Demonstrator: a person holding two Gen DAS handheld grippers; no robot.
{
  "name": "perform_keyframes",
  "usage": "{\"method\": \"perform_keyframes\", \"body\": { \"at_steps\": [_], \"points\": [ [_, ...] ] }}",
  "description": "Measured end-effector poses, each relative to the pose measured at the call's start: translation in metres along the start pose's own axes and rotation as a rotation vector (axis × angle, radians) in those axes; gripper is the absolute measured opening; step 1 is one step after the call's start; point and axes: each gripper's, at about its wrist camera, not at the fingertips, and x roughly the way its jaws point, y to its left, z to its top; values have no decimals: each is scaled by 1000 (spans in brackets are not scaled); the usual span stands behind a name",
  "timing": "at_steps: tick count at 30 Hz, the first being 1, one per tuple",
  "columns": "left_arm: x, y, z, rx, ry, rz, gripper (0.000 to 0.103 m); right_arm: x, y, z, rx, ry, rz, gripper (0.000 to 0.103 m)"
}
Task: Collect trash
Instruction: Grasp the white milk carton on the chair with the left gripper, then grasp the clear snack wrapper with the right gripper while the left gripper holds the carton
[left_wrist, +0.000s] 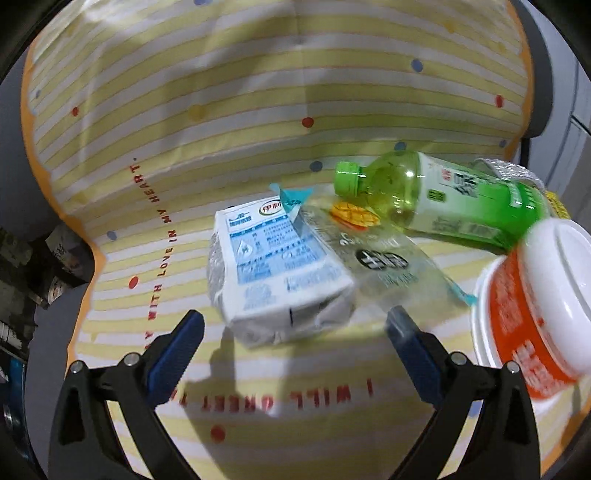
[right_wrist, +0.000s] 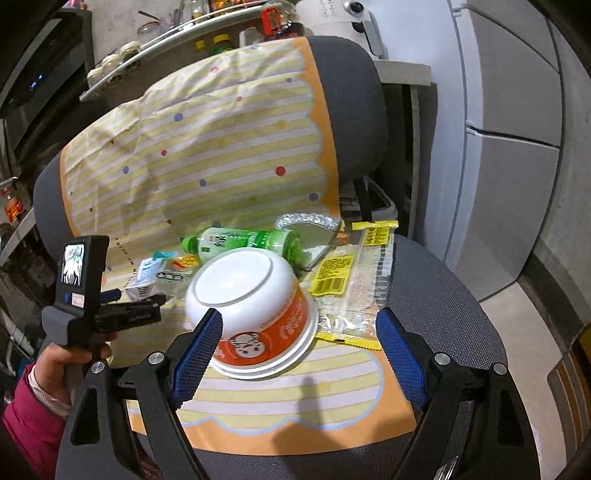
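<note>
Nearest us in the right wrist view, the right gripper (right_wrist: 299, 350) has its blue pads spread wide, with nothing pinched. An upturned bowl (right_wrist: 255, 310), white with an orange band, sits tilted between them; its side overlaps the left-hand pad (right_wrist: 195, 354) in the picture, though we cannot tell whether they touch, and the other pad stands clear of it. The bowl rests on a striped cloth (right_wrist: 207, 155) draped over a grey chair (right_wrist: 443, 295).

To the left, a hand (right_wrist: 62, 360) in a magenta sleeve holds the left gripper (right_wrist: 138, 297), which points toward a milk carton (right_wrist: 142, 286).

In the left wrist view, the left gripper (left_wrist: 295, 325) is also spread wide and grips nothing. The carton (left_wrist: 273, 273) lies on its side just ahead of the fingertips, roughly centred between them and apart from both pads. Leaning on the carton's right side is a clear wrapper (left_wrist: 376, 258) with a mango print. The bowl (left_wrist: 532, 314) stands to the right of the right-hand pad.

Behind the carton and wrapper, a green bottle (left_wrist: 454, 199) lies on its side, cap toward the left. Past the bottle in the right wrist view lie a foil piece (right_wrist: 310, 229) and a yellow-edged packet (right_wrist: 351, 280), flat on the seat. Beyond them the cloth rises up the chair's backrest.
</note>
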Motion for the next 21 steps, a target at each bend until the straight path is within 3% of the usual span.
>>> {"method": "perform_keyframes", "body": {
  "at_steps": [4,6,10,12,17,21],
  "points": [
    [17,5,11,-22,29,21,96,7,-5,-2,6,20,-5,85],
    [16,9,12,-35,25,9,84,8,-5,-2,4,24,-9,85],
    [-4,17,5,-38,-21,-6,78,5,1,-2,-3,21,-3,85],
    [-17,25,-4,-41,-31,-41,72,2,7,-2,-12,18,7,85],
    [-63,41,-48,-16,-74,-107,71,-3,33,-8,-63,26,42,85],
    [-99,49,-84,-21,-122,-94,71,-5,58,-14,-116,31,82,85]
  ]
}}
